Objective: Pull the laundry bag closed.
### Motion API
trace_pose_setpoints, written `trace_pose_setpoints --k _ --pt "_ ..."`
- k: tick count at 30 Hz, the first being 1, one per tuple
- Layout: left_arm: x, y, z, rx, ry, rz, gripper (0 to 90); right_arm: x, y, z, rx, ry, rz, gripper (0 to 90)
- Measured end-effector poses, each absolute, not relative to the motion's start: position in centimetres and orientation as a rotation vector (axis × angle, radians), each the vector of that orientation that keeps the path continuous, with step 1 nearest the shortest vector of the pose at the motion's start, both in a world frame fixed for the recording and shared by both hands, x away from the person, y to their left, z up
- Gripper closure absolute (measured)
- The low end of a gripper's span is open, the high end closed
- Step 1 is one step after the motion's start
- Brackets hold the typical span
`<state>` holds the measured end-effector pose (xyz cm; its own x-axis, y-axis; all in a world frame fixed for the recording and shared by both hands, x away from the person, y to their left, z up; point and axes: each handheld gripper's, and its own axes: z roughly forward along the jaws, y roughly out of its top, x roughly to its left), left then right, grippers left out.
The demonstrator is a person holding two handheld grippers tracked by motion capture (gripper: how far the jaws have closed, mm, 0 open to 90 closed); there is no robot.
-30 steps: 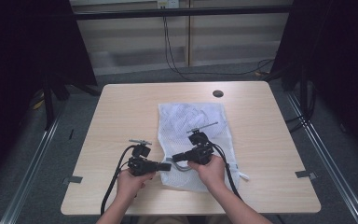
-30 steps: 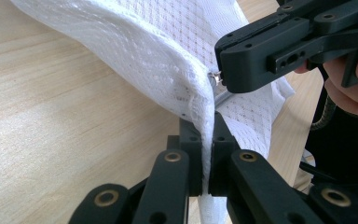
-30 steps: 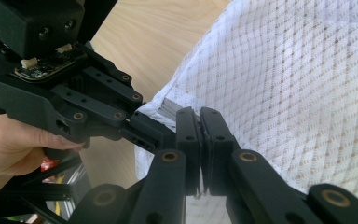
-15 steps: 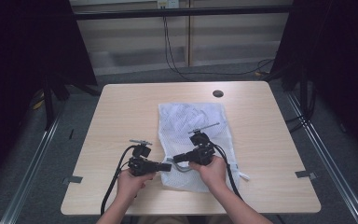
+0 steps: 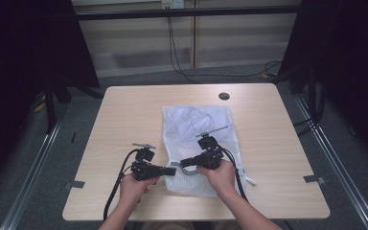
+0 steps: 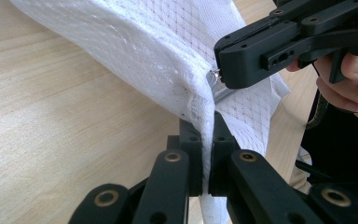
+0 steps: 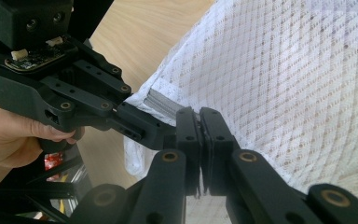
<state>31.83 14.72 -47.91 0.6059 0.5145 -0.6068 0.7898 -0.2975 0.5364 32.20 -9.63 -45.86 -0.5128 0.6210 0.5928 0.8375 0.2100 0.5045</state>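
- white mesh bag (image 5: 196, 139) lies mid-frame on the table (image 5: 124, 110).
- left claw (image 6: 206, 154) is pinched tight on the bag's edge.
- right claw (image 7: 199, 140) is clamped on the bag's edge too.

A pale wooden table (image 5: 124, 115) bears a dark round grommet (image 5: 224, 96).

Both forearms enter from the bottom edge in the high view. The left hand (image 5: 133, 188) holds the left gripper (image 5: 171, 170) level, pointing right; jaws closed, pinching white mesh. The right hand (image 5: 221, 173) holds the right gripper (image 5: 184, 163) pointing left, jaws closed, apparently also on mesh. The tips sit just beside each other.
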Motion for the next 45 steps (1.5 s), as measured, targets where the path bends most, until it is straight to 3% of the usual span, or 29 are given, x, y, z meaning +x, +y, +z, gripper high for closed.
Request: trace_pose_setpoints --k 45 --pt "31.9 15.1 -47.7 1.936 1.041 -0.435 88.4 32.1 -11.5 -45.9 -1.425 -2.229 -1.177 87.4"
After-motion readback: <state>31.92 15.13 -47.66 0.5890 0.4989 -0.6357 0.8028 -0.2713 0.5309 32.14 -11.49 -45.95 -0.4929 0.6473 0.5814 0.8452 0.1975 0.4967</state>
